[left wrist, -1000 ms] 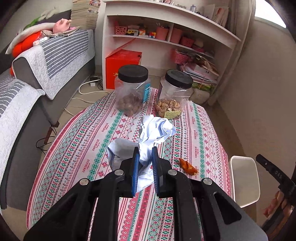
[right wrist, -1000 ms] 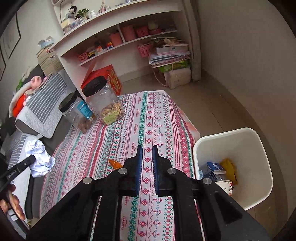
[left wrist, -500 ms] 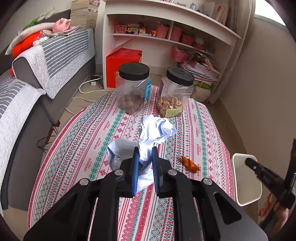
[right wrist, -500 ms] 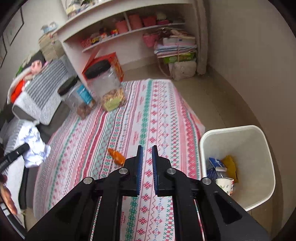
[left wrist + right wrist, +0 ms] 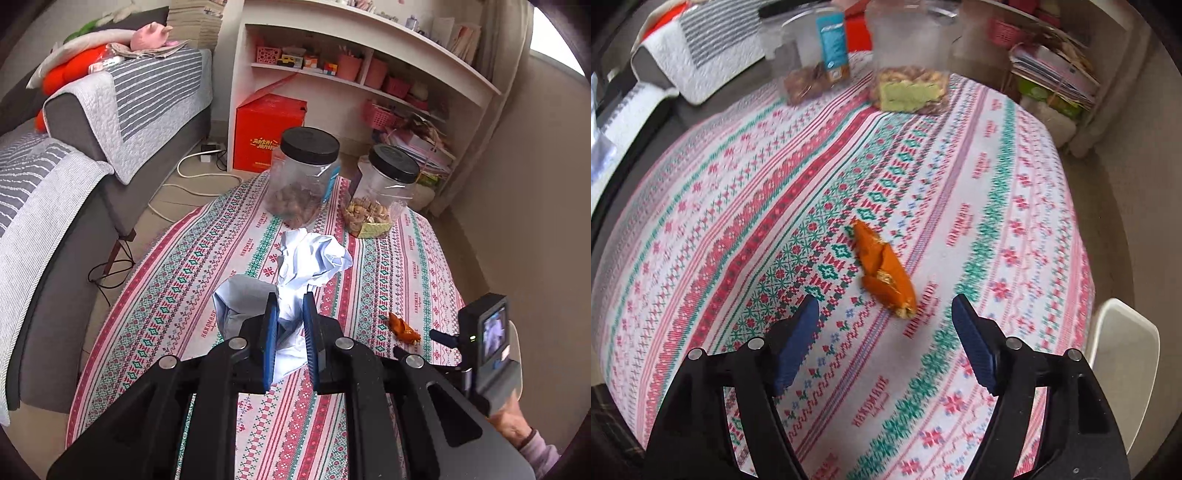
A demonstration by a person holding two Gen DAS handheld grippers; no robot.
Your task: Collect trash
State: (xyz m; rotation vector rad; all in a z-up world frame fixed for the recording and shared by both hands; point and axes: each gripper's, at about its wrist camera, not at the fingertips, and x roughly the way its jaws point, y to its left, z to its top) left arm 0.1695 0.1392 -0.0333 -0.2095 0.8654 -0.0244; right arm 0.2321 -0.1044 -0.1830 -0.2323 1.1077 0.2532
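My left gripper is shut on a crumpled pale blue paper, held above the patterned tablecloth. An orange peel lies on the tablecloth just ahead of my right gripper, whose jaws are opening wide; the peel's near end lies between the fingertips, untouched by the pads. In the left wrist view the same peel lies at the right, next to the right gripper's camera body.
Two clear jars with black lids, one on the left and one on the right, stand at the table's far end. A white bin sits off the table's right edge. A sofa and shelves lie beyond.
My right gripper has dropped down close over the orange peel, rolled, and its jaws have spread apart. The left gripper has drifted a little, still holding the paper.
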